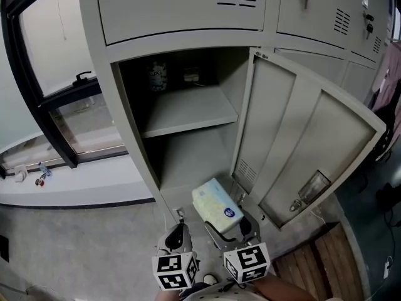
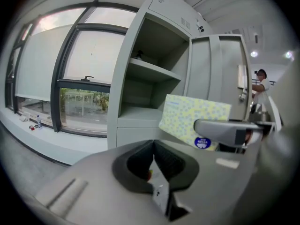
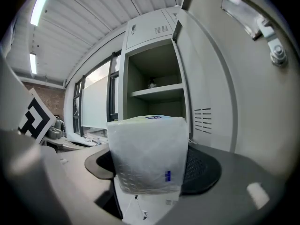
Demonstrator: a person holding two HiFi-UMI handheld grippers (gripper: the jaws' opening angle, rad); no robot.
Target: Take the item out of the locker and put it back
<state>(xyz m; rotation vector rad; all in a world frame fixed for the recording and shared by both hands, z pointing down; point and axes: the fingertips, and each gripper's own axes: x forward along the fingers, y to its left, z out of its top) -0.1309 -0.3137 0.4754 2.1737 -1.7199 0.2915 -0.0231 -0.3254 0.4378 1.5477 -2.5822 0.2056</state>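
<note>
Two tongs sit at the bottom of the head view, side by side before the open locker [image 1: 134, 24]. The left tongs [image 1: 177, 238] are closed on themselves with nothing between the pads, and take no part in the work. The right tongs [image 1: 230, 226] are spread wide and clamped on the tissue pack [image 1: 216, 205], a soft plastic-wrapped block printed in yellow and blue. The pads press its two long sides and one end pokes out toward the locker.

The tissue pack hangs in the air just outside the mouth of the lower compartment [image 1: 188, 162], close to the hinge side of the door [image 1: 301, 137], which is swung wide to the right. It rests on nothing.

Above the lower compartment is a shelf [image 1: 188, 108]. At the back of it stand a small jar-like thing [image 1: 157, 75] and another small object [image 1: 192, 76], both too dim to name. Off to the left is a window [image 1: 56, 99] over a pale sill [image 1: 75, 180].

As I judge it, the item is out of the locker and the work sits at the turn between taking out and putting back. A single moment cannot show which way the pack is heading.

Putting it back calls for carrying the pack level through the opening, under the shelf and clear of the door's inner edge. It must then be laid flat on the compartment floor before the right tongs let go. The wrapper looks yielding, so the grip should be no firmer than it needs to be.
</note>
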